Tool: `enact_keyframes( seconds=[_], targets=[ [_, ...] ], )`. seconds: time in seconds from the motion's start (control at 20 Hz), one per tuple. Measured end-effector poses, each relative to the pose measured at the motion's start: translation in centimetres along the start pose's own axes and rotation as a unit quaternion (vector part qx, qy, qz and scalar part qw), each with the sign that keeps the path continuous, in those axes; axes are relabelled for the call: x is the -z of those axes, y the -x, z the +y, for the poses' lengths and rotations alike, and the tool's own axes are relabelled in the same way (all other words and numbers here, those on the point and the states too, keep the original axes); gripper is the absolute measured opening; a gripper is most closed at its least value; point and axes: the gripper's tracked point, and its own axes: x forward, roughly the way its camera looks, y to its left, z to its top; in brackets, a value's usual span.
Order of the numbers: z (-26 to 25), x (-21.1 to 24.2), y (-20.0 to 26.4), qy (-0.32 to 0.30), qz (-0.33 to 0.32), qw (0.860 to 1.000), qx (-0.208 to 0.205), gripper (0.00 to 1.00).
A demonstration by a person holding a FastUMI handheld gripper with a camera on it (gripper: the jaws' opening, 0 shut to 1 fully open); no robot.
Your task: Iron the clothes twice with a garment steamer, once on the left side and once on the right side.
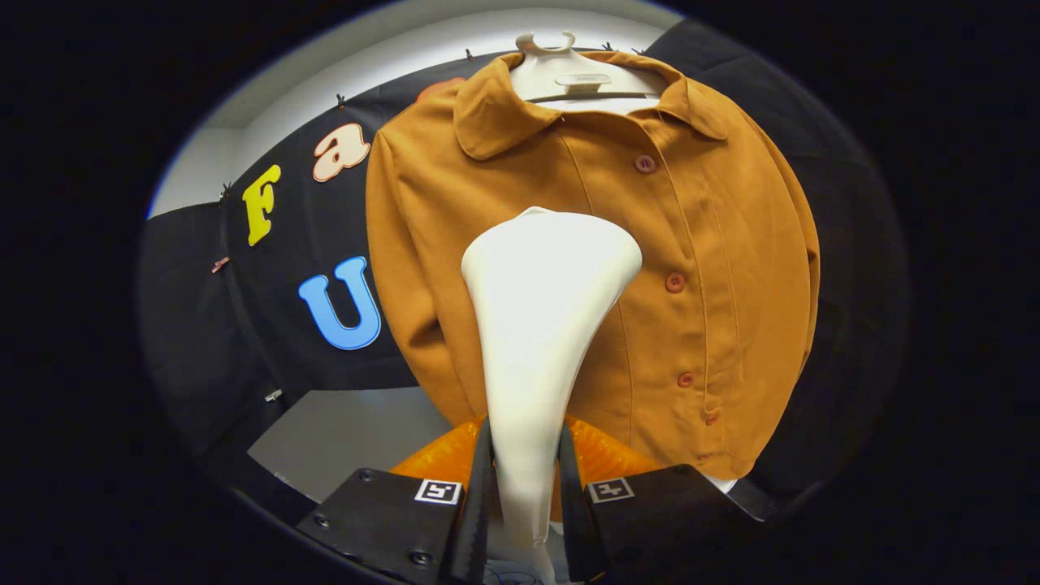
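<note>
The gripper (524,479) has its jaws closed on the narrow neck of a white plastic garment steamer (540,325), one finger pressing on each side of it, so the gap between them is only as wide as that neck. The steamer rises from between the fingers and flares into a broad, rounded head, and this head stands in front of the chest of an ochre-brown button-front jacket (601,268); whether the head touches the cloth cannot be told. The jacket hangs upright on a pale plastic hanger (561,73), whose hook shows above the jacket's open collar, and the jacket's front faces the gripper. A row of small reddish round buttons (675,282) runs down the jacket's placket, just to the side of the steamer head, with one button near the collar and others lower toward the hem. One long sleeve hangs down on the far side of the steamer from the buttons. Below the jacket's hem, right behind the fingers and at the foot of the steamer's neck, sits an orange ribbed translucent part (605,459); what it belongs to is unclear. A grey flat surface (357,439) lies below the jacket's sleeve, beside the fingers.
</note>
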Motion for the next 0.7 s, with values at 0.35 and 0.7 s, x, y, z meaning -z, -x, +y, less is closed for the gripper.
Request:
enact_keyframes(
  seconds=[0.35,0.7],
  targets=[
    [-2.5,6.5,-0.5,-0.015,0.066,0.997,0.021,0.42],
    [-4.0,11.4,-0.5,-0.025,0.119,0.992,0.038,0.42]
  ],
)
